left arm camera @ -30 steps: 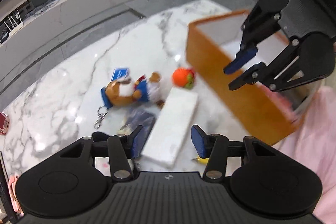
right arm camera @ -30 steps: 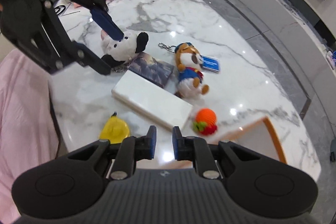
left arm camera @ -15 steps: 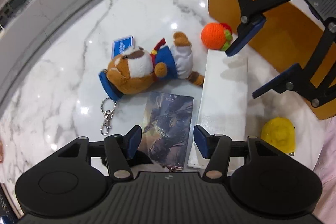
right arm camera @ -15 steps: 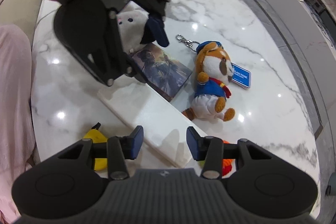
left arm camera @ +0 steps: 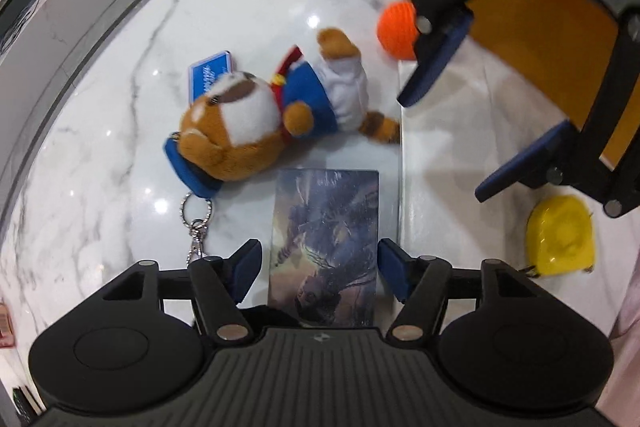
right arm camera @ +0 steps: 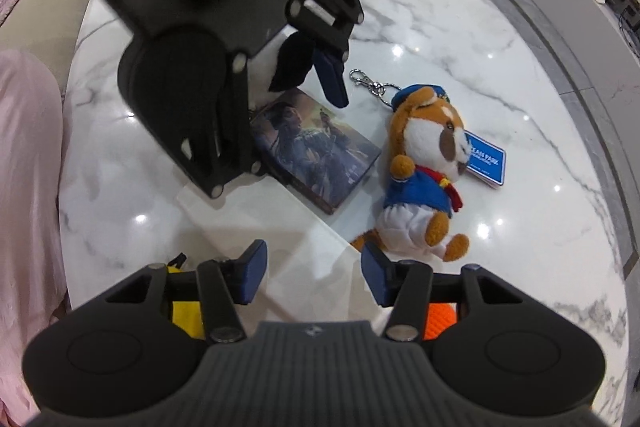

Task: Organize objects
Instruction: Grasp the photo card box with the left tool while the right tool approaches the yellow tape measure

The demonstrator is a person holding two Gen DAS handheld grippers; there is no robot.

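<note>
white marble table (left arm camera: 120,163), pink clothing (right arm camera: 24,163)

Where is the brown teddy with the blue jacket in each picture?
Left wrist view: the brown plush bear in a blue jacket lies left of centre, head toward lower left, above the picture-covered book.
Right wrist view: the bear lies right of centre, head up.
Shared landmark: the blue rectangular tag beside its head.

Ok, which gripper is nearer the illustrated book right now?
Left. The left gripper hangs right over the illustrated book, open jaws straddling its near end. The right gripper is beside it, open over the white box.
</note>
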